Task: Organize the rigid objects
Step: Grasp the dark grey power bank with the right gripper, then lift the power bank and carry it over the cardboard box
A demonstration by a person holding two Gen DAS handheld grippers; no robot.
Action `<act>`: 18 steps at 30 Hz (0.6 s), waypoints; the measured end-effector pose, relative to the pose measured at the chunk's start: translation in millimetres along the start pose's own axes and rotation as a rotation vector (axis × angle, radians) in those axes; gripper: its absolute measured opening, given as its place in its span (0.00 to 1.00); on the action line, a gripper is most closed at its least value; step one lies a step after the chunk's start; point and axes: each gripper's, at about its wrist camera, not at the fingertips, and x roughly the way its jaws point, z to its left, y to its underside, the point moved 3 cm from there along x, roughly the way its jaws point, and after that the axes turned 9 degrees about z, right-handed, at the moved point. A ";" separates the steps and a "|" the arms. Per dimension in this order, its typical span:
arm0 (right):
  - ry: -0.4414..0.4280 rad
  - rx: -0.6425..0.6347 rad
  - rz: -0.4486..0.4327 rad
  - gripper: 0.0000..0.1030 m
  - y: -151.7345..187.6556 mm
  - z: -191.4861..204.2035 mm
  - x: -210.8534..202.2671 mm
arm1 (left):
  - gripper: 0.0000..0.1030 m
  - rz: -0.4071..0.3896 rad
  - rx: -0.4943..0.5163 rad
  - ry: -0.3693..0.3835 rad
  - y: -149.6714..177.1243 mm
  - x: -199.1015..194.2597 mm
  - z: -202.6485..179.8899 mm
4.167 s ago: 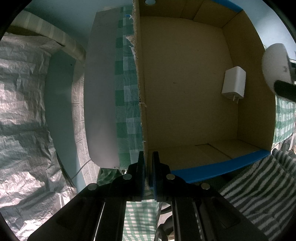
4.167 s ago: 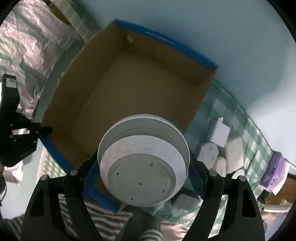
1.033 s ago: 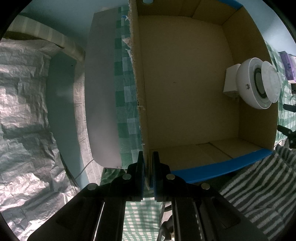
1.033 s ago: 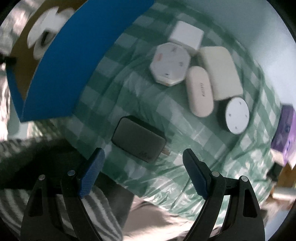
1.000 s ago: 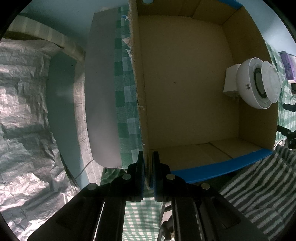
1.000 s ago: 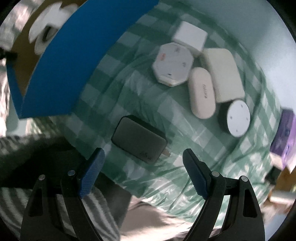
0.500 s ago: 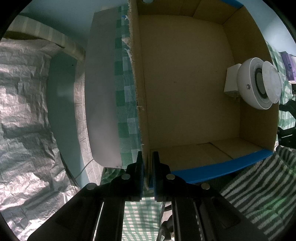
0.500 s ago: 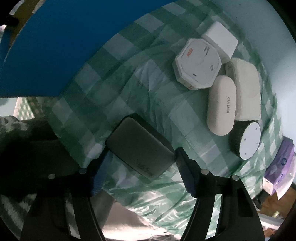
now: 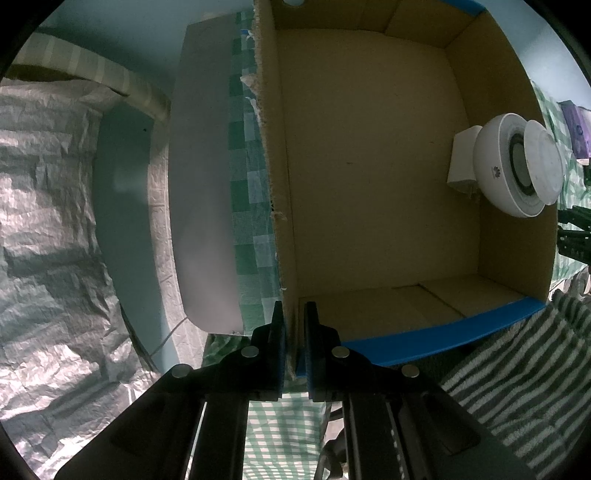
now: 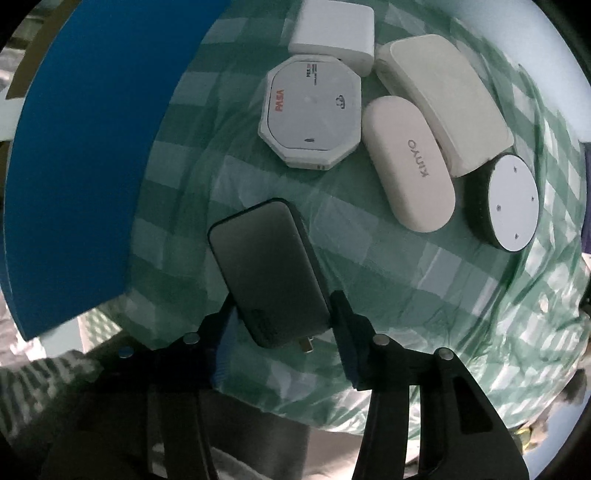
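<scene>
Here, the left tool [image 9: 293, 332] stays clenched on the torn left wall of the cardboard box [image 9: 369, 166], at 6 o'clock in its view. Inside the box, at 3 o'clock, a round white speaker [image 9: 517, 164] leans against the right wall, touching a white charger [image 9: 461, 158]. In the right view, the box's blue outer wall fills 9 o'clock. The right tool [image 10: 282, 332] is closing around a dark grey charger [image 10: 267, 269] lying on the green checked tabletop cloth [image 10: 424, 295]; whether its pads press yet, I cannot tell. Toward 1 o'clock sit 5 more items: octagonal white device [image 10: 312, 110], white square block [image 10: 332, 33], oval white case [image 10: 408, 179], cream flat box [image 10: 443, 99], round white-topped puck [image 10: 511, 203].
</scene>
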 end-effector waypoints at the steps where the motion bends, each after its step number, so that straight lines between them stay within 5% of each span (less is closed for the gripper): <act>1: 0.011 -0.007 -0.002 0.46 -0.8 2.3 -0.5 | 0.07 0.001 0.001 0.000 -0.4 0.2 -0.2; 18: 0.104 -0.068 -0.029 0.47 -18.2 44.3 21.6 | 0.07 0.001 0.005 0.001 -0.8 -0.8 -0.7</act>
